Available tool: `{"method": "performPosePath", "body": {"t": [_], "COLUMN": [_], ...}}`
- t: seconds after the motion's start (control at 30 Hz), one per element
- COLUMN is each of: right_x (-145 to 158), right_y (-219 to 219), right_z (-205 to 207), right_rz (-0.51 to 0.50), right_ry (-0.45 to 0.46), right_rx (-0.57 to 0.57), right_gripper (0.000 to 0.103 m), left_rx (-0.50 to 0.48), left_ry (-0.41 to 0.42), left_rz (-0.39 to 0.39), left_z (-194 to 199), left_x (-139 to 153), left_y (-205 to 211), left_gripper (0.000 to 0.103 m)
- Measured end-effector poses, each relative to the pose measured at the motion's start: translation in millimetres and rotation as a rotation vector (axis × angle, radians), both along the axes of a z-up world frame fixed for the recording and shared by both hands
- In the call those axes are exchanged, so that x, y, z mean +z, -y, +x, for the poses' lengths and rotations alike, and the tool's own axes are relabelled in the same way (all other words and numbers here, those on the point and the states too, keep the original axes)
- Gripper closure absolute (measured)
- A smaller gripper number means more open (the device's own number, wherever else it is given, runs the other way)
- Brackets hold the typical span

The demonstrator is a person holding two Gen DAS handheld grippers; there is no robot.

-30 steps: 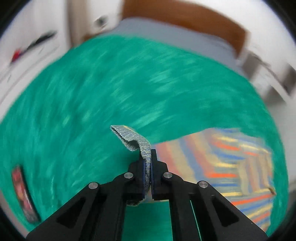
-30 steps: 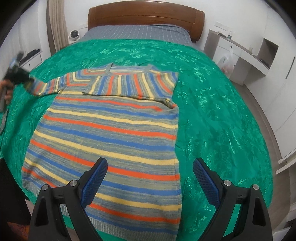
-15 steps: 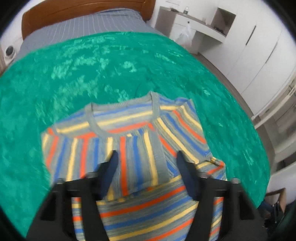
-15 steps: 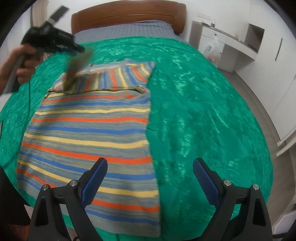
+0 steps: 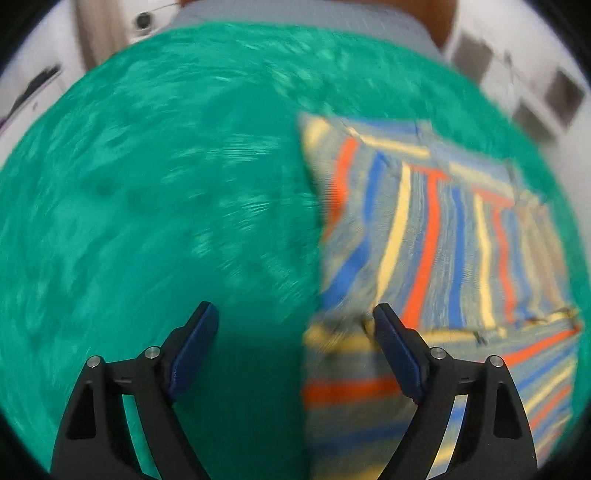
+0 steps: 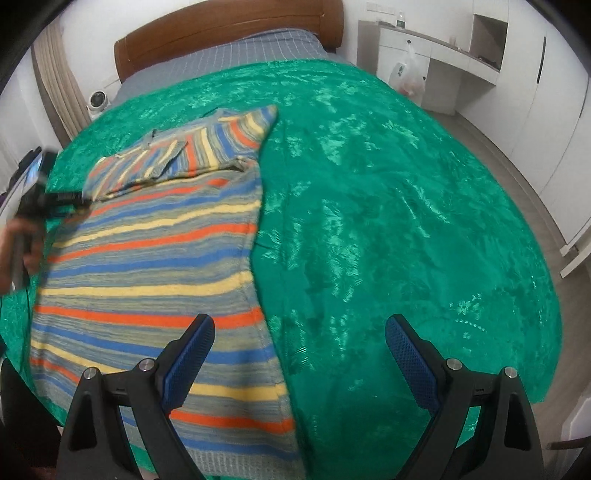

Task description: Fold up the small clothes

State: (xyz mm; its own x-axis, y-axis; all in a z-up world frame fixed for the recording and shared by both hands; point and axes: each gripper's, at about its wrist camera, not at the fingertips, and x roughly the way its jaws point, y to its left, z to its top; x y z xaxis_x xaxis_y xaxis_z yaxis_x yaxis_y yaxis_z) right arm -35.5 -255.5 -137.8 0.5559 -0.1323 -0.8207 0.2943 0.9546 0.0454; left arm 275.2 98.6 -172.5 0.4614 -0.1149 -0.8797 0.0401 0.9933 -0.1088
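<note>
A striped knit sweater [image 6: 147,258] in grey, blue, orange and yellow lies flat on the green bedspread [image 6: 388,203], both sleeves folded in across its chest. My left gripper [image 5: 295,317] hovers over the sweater's left shoulder edge [image 5: 406,240], its jaws opening wide with only cloth and bedspread below them, nothing gripped. From the right wrist view the left gripper [image 6: 70,201] shows at the far left in a hand. My right gripper [image 6: 299,332] stands open above the sweater's lower right edge, holding nothing.
A wooden headboard [image 6: 229,33] and grey sheet are at the bed's far end. A white fan [image 6: 98,101] sits at the back left. A white desk with a plastic bag [image 6: 408,75] and cupboards stand to the right of the bed.
My left gripper carried the left sleeve over the chest, let it go and opened, then swung down to the sweater's left edge. The right gripper drifted right, staying open.
</note>
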Motion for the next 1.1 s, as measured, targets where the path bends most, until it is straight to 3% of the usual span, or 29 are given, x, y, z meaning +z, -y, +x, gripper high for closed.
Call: {"method": "performPosePath", "body": {"t": [0.13,0.3,0.4,0.53,0.63,0.77,0.8,0.9,1.1], "right_x": [-4,-16,-16,-18,-32,-64,-68,-72,-77], "right_y": [2,7,12,28,44,69,74,84,85], "right_z": [-1,6,13,29,44,57,57,56,51], "right_rz": [-0.029,-0.032,-0.056,-0.148,-0.210,-0.117,-0.088,-0.021,-0.015], "right_ry": [0.023,0.056,0.133,0.222,0.213,0.133,0.139,0.166,0.209], "right_rx": [0.020,0.027,0.042,0.059,0.035,-0.011,-0.024,-0.034,-0.037], "right_gripper": [0.010,0.010,0.010,0.010,0.009,0.005,0.001,0.000,0.000], "left_rx": [0.007,-0.006,0.009,0.075,0.120,0.147,0.152,0.146,0.138], "left_ry": [0.068,0.127,0.136,0.173,0.213,0.251,0.251,0.282,0.332], "left_rz": [-0.064,0.007,0.027,0.066,0.055,0.058,0.069,0.056,0.051], "left_z": [-60,-131,-144,-137,-130,-112,-107,-111,-119], "left_x": [26,21,5,-11,-11,-11,-17,-32,-33], "left_y": [-29,-44,-50,-71,-81,-89,-91,-96,-96], "left_gripper": [0.010,0.007,0.007,0.007,0.007,0.006,0.004,0.001,0.001]}}
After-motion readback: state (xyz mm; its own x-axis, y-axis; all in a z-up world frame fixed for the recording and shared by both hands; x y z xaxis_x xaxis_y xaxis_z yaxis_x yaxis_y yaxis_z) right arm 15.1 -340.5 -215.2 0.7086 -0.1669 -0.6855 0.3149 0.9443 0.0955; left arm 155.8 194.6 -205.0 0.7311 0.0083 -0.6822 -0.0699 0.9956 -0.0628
